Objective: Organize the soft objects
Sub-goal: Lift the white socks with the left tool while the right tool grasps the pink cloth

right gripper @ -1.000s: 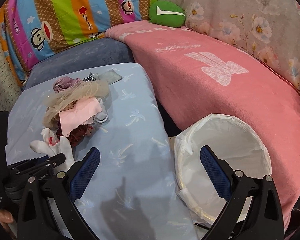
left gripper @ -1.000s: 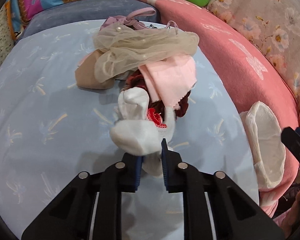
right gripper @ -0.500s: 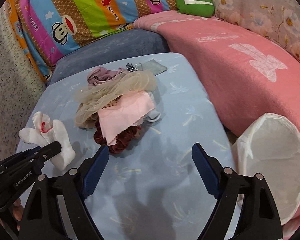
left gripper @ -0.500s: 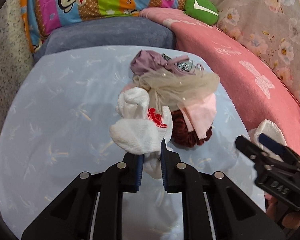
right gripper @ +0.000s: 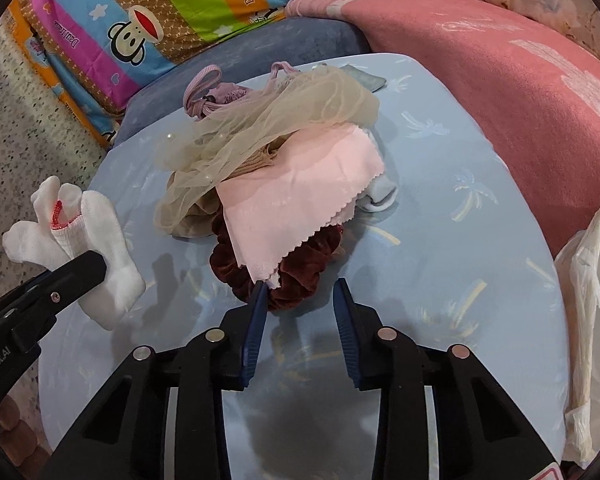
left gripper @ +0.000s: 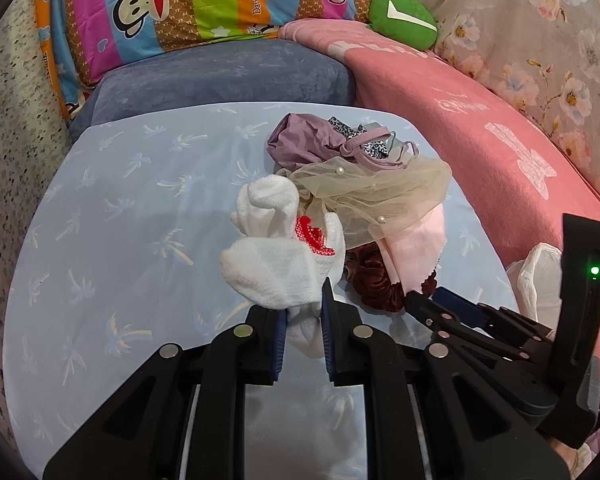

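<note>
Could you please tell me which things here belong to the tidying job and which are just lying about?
Job: white socks in the left claw; maroon scrunchie at the closing right claw; pink cloth; beige tulle; white bin.

Lying about: monkey pillow; green cushion; pink blanket.

The right gripper (right gripper: 300,286) is closing just in front of the dark red scrunchie (right gripper: 278,268), its pads not yet pressing it. A pink cloth (right gripper: 300,196) lies over the scrunchie. Left of the scrunchie, the left gripper (right gripper: 80,268) holds white socks (right gripper: 96,240).
</note>
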Demonstrator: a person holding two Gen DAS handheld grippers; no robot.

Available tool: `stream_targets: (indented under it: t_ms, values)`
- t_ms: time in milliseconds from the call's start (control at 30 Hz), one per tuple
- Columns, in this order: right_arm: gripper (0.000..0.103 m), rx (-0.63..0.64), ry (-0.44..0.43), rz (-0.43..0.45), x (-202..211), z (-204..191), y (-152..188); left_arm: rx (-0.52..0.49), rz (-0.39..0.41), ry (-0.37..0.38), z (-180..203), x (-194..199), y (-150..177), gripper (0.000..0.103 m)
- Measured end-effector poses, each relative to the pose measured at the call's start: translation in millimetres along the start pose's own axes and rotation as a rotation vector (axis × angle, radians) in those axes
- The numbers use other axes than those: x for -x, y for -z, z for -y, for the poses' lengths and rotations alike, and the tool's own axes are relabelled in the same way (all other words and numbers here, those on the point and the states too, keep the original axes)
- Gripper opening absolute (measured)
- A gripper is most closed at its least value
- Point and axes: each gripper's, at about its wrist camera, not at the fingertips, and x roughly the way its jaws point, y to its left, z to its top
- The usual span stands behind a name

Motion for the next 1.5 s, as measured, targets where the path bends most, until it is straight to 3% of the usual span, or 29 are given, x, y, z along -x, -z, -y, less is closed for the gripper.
stream_targets:
  t_ms: [100, 200, 633, 733, 800, 867, 1267, 1333, 1367, 1400, 1500]
  values:
    - [0.015, -0.009, -0.031, -0.020, -7.8, 0.3, 1.1, -0.007, -0.002, -0.002, 1.5, -1.5, 0.5, 0.016]
    - [0.012, -0.005, -0.046, -0.028, -8.2, -1.9, 5.2, -0.008, -0.005, 0.000, 2.8, -2.1, 0.9, 0.016]
    - [0.010, 0.027, -0.077, -0.032, 37.8, 0.8, 35.6, -0.020, -0.004, 0.007, 17.3, 5.2, 10.2, 0.016]
    - [0.018, 0.048, -0.026, -0.012, 46.9, 1.7, 39.2, -0.027, -0.002, 0.008, 23.1, 7.6, 12.7, 0.016]
    - [0.037, 0.036, -0.020, 0.013, 54.3, 5.7, 37.0, -0.029, -0.001, 0.008, 25.9, 9.0, 13.6, 0.016]
    - [0.046, 0.017, -0.027, 0.044, 61.4, 9.0, 31.3, -0.029, 0.002, 0.007, 27.4, 10.2, 14.0, 0.016]
    - [0.046, 0.108, -0.062, 0.011, 30.8, -22.9, 7.3, 0.004, 0.003, -0.037, 13.0, 9.6, 10.1, 0.016]
    - [0.030, 0.106, -0.065, -0.008, 24.2, -22.2, 9.2, 0.004, 0.006, -0.045, 10.6, 10.2, 9.6, 0.016]
    - [0.007, 0.101, -0.065, -0.016, 22.8, -21.2, 9.5, 0.005, 0.006, -0.045, 10.1, 10.3, 9.6, 0.016]
    - [0.002, 0.092, -0.068, -0.017, 23.9, -18.7, 9.8, 0.006, 0.006, -0.045, 9.9, 10.6, 9.7, 0.016]
    - [0.002, 0.077, -0.072, 0.018, 36.6, -13.8, 8.7, 0.004, 0.009, -0.042, 10.7, 11.5, 9.5, 0.016]
